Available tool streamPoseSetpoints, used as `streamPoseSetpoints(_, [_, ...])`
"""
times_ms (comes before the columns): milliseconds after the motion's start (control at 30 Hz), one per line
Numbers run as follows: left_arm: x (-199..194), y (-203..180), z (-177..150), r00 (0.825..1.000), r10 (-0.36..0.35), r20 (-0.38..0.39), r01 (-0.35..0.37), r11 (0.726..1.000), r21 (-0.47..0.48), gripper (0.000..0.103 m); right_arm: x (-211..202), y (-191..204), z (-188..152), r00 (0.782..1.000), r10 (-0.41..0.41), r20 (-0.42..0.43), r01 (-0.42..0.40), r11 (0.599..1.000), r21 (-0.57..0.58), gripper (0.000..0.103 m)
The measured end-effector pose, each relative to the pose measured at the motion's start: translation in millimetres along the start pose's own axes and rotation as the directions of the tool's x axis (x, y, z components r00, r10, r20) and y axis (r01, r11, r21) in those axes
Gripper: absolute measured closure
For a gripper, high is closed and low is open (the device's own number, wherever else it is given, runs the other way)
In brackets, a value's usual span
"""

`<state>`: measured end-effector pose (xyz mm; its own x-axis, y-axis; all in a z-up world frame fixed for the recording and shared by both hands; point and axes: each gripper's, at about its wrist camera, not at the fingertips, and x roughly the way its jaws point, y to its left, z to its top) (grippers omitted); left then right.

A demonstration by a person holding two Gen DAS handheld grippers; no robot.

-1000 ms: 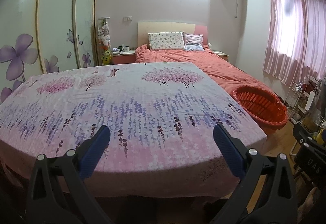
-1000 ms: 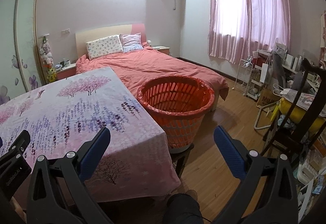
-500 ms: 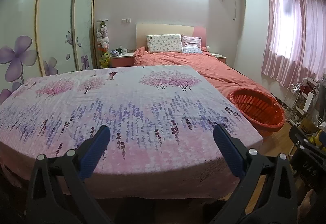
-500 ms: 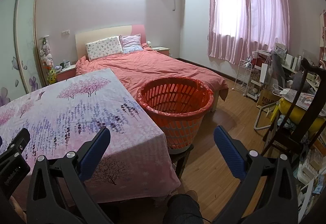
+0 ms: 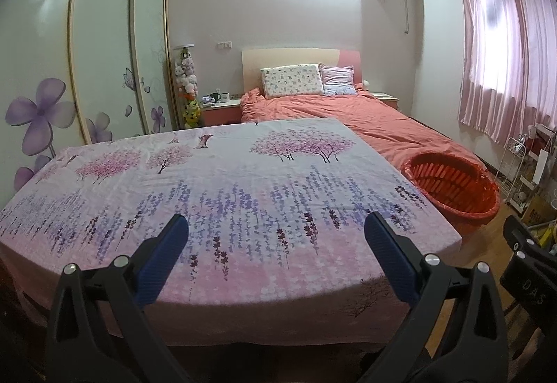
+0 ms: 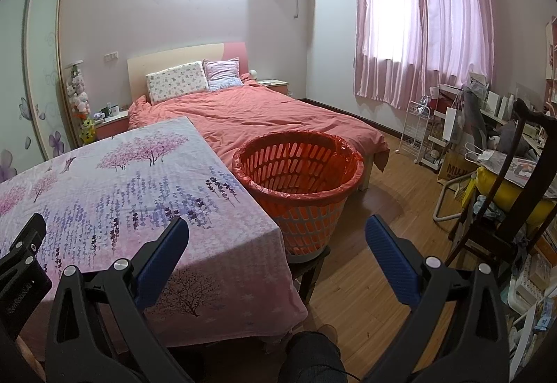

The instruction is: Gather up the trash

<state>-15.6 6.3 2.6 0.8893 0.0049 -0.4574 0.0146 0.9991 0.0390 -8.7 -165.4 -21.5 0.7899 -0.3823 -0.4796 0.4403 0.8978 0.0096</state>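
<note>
- Both the left gripper point(image 5: 275, 240) and right gripper point(image 6: 276, 240) are empty, fingers spread apart.
- No trash visible on the floral-printed tablecloth point(image 5: 226, 195); a search risks stalling.
- Orange slatted plastic basket point(image 6: 299, 188) beside that cloth sits on a stool; a bump could tip it.

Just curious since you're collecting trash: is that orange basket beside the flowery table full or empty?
Empty as far as shows: the orange basket stands upright, its liner and slotted inner wall bare. Its very bottom is hidden.

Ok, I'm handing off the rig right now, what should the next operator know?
Left gripper: jaws open, empty, over the floral tablecloth.
Right gripper: jaws open, empty, facing the orange basket.
The basket, lined with a red bag, stands on a stool at the table's right edge; what shows inside looks empty.
No trash shows on the cloth.
Left: find trash elsewhere, drop it in.
</note>
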Motion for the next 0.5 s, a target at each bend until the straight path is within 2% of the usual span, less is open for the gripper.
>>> streamPoseSetpoints(500, [0.2, -0.2, 0.9, 1.000, -0.004, 0.001, 0.004, 1.000, -0.002, 0.004, -0.3, 0.3, 0.6, 1.000, 0.000, -0.001, 0.000, 1.000, -0.001, 0.003])
